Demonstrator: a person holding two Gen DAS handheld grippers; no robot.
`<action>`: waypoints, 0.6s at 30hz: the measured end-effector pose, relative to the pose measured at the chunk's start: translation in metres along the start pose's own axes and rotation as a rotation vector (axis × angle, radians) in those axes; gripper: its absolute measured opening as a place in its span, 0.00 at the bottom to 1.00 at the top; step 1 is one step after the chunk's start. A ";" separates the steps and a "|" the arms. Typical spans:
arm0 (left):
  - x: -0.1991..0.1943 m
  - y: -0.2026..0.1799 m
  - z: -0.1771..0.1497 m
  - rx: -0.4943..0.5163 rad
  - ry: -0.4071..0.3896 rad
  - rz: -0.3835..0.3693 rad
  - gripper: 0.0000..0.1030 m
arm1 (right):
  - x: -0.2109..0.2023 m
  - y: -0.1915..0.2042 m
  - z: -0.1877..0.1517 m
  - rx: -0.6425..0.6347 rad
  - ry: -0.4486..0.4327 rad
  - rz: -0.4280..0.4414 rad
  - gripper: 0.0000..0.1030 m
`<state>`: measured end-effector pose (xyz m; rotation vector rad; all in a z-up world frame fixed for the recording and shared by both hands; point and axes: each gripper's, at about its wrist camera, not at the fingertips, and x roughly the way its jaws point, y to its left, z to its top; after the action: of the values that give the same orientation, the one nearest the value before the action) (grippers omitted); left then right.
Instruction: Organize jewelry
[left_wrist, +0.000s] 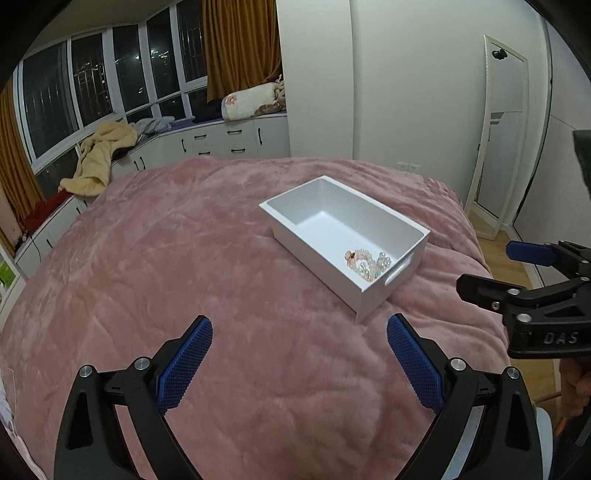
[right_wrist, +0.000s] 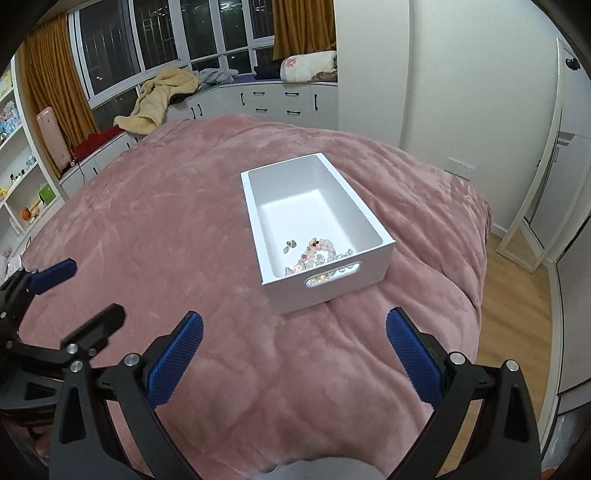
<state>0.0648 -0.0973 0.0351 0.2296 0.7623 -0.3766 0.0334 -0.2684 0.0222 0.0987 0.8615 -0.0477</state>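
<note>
A white rectangular box (left_wrist: 373, 299) (right_wrist: 255, 218) with a cut-out handle sits on the pink blanket. Beaded jewelry (left_wrist: 365, 264) (right_wrist: 317, 254), pale pink and clear beads, lies piled at the box's near end by the handle. My left gripper (left_wrist: 299, 354) hovers open over the blanket short of the box, nothing between its blue pads. My right gripper (right_wrist: 294, 350) is open too, just in front of the box's handle end, and holds nothing. Each gripper shows at the edge of the other's view: the right one (left_wrist: 491, 266), the left one (right_wrist: 88, 291).
The pink blanket (left_wrist: 184, 258) (right_wrist: 166, 221) covers the whole bed. White drawers and a window seat with a cream robe (right_wrist: 159, 99) run along the back. A standing mirror (left_wrist: 498, 129) leans at the right wall above wood floor (right_wrist: 517, 314).
</note>
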 end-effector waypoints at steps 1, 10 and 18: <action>0.001 0.000 -0.002 -0.006 0.007 0.001 0.94 | -0.002 0.002 -0.002 -0.001 0.001 0.003 0.95; -0.001 -0.007 -0.004 0.007 -0.020 0.036 0.94 | -0.012 0.006 -0.006 -0.001 -0.024 0.004 0.95; -0.004 -0.006 -0.004 0.005 -0.020 0.036 0.94 | -0.015 0.007 -0.007 -0.004 -0.028 -0.001 0.95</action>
<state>0.0578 -0.1002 0.0346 0.2434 0.7363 -0.3467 0.0189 -0.2607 0.0293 0.0931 0.8334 -0.0483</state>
